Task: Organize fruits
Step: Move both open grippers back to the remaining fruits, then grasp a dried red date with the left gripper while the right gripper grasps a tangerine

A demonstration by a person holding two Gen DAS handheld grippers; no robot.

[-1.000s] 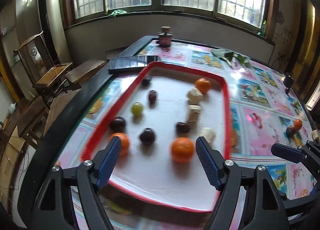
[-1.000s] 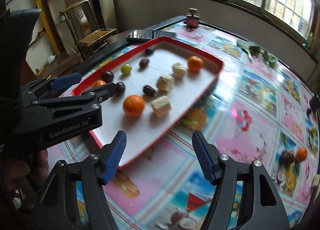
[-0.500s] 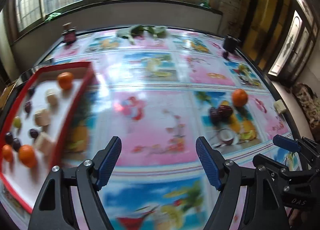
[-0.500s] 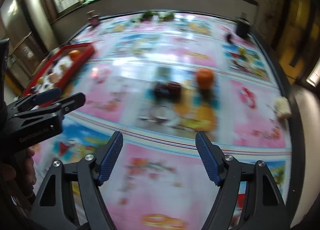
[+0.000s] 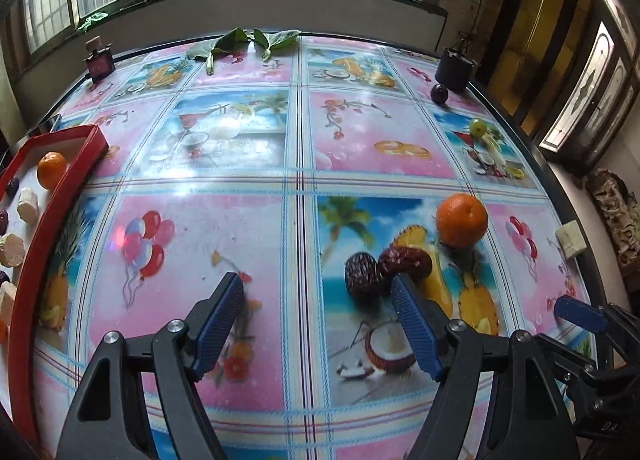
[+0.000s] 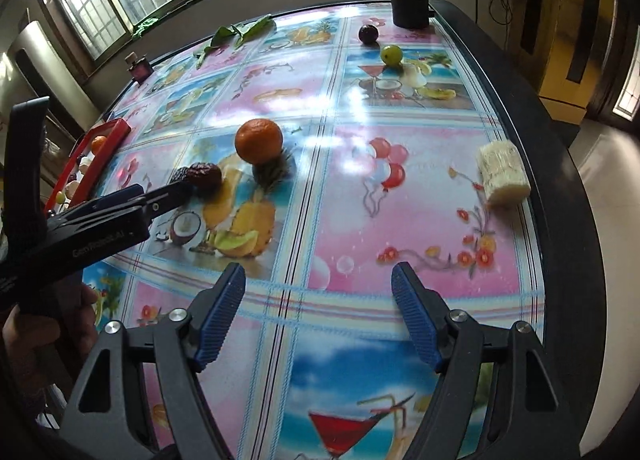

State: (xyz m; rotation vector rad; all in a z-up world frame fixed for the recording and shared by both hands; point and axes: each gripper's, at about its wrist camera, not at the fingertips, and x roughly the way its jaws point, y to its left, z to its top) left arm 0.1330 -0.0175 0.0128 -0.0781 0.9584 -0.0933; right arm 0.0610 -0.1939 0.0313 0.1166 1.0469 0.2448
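An orange (image 5: 461, 219) and two dark dates (image 5: 386, 270) lie on the table, just ahead and right of my open, empty left gripper (image 5: 318, 314). They also show in the right wrist view, the orange (image 6: 258, 141) and the dates (image 6: 202, 177), with the left gripper's fingers (image 6: 168, 196) beside the dates. My right gripper (image 6: 318, 310) is open and empty over bare tablecloth. A pale cut chunk (image 6: 503, 173) lies at the right edge. A green fruit (image 6: 391, 54) and a dark plum (image 6: 368, 34) lie far back. The red tray (image 5: 60, 200) with several fruits is at the left.
A black pot (image 6: 410, 12) stands at the far right corner. Green leaves (image 5: 244, 42) and a small bottle (image 5: 99, 60) lie along the far edge under the windows. The table's dark rim (image 6: 560, 180) runs down the right side.
Both grippers have swung right, away from the red tray, and moved closer to the orange and dates. Both stay open and empty.
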